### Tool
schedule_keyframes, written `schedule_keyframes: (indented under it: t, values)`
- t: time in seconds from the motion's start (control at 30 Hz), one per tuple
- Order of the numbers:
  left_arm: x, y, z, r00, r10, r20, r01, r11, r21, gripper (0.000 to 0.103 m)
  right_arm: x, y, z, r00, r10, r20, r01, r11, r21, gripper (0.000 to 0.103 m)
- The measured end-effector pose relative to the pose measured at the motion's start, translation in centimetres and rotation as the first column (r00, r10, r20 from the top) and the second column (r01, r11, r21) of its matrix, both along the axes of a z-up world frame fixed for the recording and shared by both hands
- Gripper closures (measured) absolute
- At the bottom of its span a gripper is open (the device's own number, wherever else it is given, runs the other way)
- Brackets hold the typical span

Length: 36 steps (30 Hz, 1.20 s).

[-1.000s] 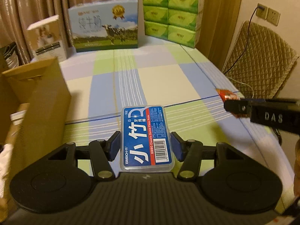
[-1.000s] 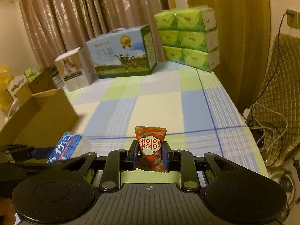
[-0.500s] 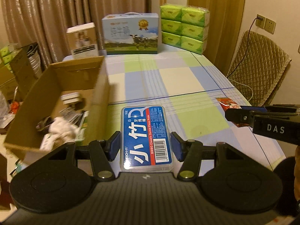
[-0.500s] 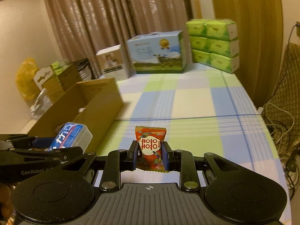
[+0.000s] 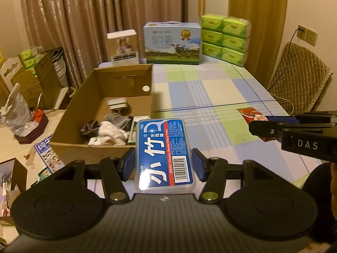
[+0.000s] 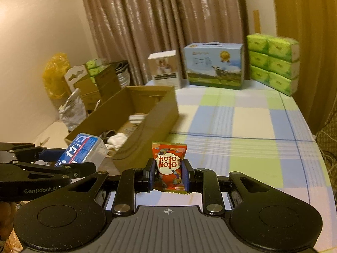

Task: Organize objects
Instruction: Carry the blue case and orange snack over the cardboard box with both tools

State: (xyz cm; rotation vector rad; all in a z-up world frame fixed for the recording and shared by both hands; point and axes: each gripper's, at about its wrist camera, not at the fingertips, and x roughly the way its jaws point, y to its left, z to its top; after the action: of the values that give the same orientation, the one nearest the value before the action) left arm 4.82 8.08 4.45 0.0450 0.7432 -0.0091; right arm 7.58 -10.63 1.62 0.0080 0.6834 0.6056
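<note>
Left gripper (image 5: 163, 164) with jaws clamped on a blue dental floss pick box (image 5: 164, 154), held above the near corner of an open cardboard box (image 5: 126, 78) (odds and ends inside), right gripper (image 6: 168, 174) with jaws clamped on a red snack packet (image 6: 169, 165), over the checked surface (image 6: 248, 124)

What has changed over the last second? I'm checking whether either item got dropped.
Both grippers pulled back and up, bringing the open cardboard box into view. Unchanged: left gripper grips the floss pick case, right gripper the candy packet.
</note>
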Motion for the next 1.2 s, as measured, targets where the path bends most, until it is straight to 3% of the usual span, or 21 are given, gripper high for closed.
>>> schedule_keyframes:
  t: [0.8,1.2]
  values:
    - [-2.3,6.3,-0.1,0.997,0.071,0.004,-0.071,0.997,-0.011,0.052,-1.2,7.7,-0.4,0.993,0.117,0.012,-0.116,0.992,-0.055,0.080]
    - [-1.8,7.9,-0.5,0.997,0.080,-0.003,-0.080,0.997,-0.021,0.052,-0.7,9.5,-1.3,0.991,0.132,-0.003,-0.132,0.989,-0.067,0.080]
